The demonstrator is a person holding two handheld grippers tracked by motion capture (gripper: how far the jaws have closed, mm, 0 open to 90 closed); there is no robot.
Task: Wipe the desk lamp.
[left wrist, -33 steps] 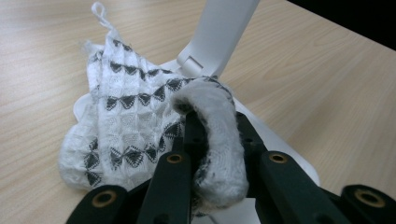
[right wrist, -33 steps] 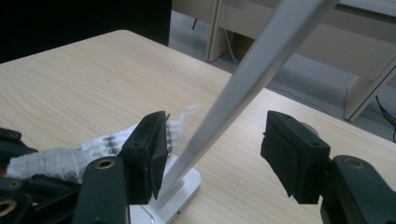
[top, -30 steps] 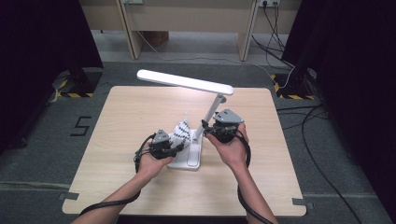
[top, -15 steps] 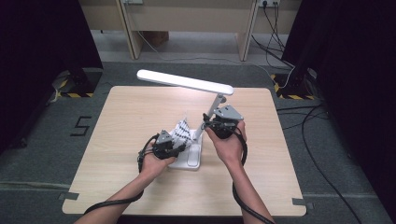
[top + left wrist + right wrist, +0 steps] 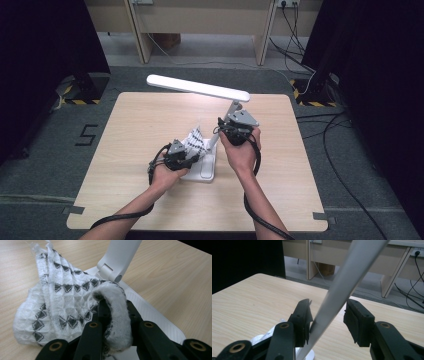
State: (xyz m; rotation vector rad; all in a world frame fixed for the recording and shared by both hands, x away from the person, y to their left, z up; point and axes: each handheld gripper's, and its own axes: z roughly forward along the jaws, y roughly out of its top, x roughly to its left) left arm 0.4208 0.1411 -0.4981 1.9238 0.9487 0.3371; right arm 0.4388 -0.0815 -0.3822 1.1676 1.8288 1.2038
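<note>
Steadying lamp arm (image 5: 337, 292): we are closing right hand-held gripper (image 5: 328, 322) around it, not yet clamped; left hand-held gripper (image 5: 116, 315) is pinching cloth (image 5: 62, 295); next, wiping lamp.

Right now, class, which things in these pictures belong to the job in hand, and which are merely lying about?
In the job:
- patterned cloth, clamped in the left tongs
- white desk lamp; its arm passes between the right tongs, which have just been closing, one pad touching
- lamp base

Lying about:
- cables on the floor
- wooden furniture behind the table
</note>
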